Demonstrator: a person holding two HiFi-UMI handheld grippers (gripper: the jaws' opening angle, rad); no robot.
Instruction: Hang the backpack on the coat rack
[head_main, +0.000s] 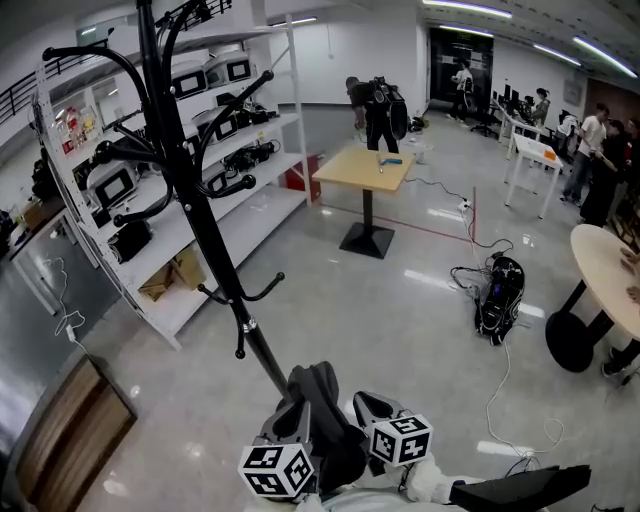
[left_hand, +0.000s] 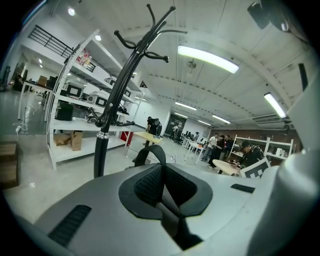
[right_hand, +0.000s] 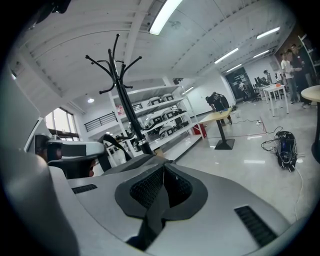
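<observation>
The black coat rack (head_main: 190, 200) stands just ahead of me, its curved hooks spread at several heights; it also shows as a coat rack (left_hand: 112, 100) and as a coat rack (right_hand: 127, 110) in the gripper views. A dark grey backpack (head_main: 318, 405) hangs between both grippers, near the rack's pole. My left gripper (left_hand: 162, 167) is shut on a black strap (left_hand: 172, 220); the backpack's top loop (left_hand: 150, 152) arches just beyond its jaws. My right gripper (right_hand: 164, 170) is likewise shut on a black strap (right_hand: 150, 220). Both marker cubes sit low in the head view.
White shelving (head_main: 215, 215) loaded with equipment runs behind the rack. A wooden table (head_main: 365, 168) stands mid-room, a black bag with cables (head_main: 500, 295) lies on the floor at right, beside a round table (head_main: 605, 260). People stand at the back.
</observation>
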